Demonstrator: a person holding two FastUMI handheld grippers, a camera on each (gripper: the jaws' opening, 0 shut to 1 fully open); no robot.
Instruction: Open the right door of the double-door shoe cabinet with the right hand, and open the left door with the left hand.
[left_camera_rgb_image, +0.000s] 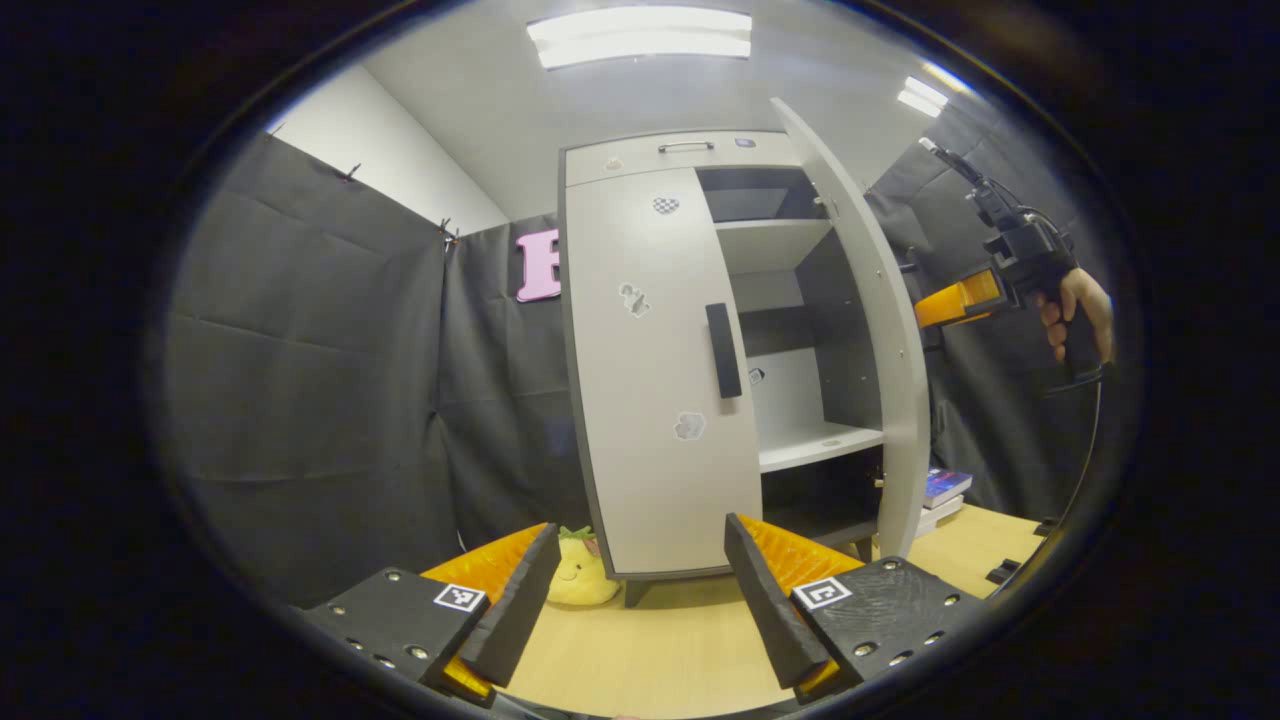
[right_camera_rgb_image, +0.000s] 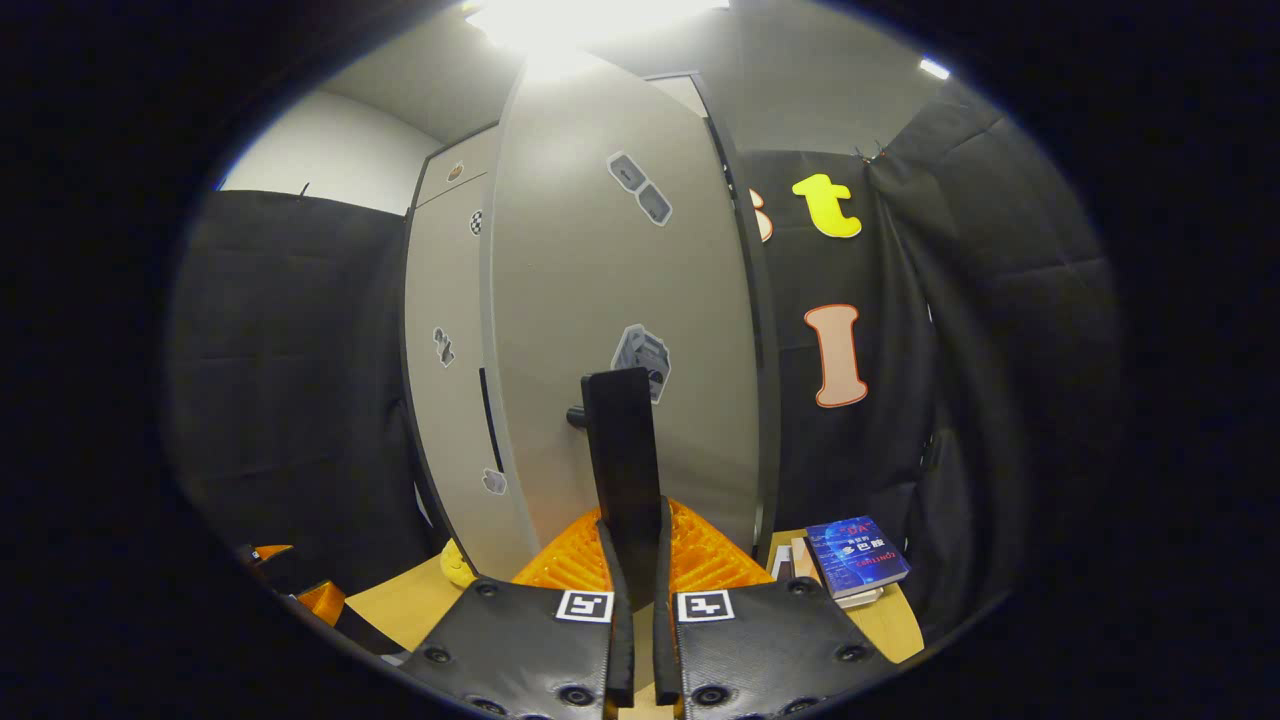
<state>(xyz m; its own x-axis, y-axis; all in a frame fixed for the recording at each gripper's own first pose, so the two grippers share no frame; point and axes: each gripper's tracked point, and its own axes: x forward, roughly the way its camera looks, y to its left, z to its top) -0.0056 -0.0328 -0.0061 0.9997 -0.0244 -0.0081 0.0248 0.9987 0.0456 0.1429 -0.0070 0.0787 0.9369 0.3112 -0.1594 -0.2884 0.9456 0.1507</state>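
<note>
The right hand-held gripper (right_camera_rgb_image: 634, 600) clamps the open right door's flat bar handle (right_camera_rgb_image: 622, 460); the left hand-held gripper (left_camera_rgb_image: 640, 590) gapes apart.

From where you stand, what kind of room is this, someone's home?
Probably not a home but a staged recording booth: black cloth hangs as walls, a shoe cabinet stands on a wooden tabletop beside a plush toy and books, and a hand-held claw grips the door handle.
</note>
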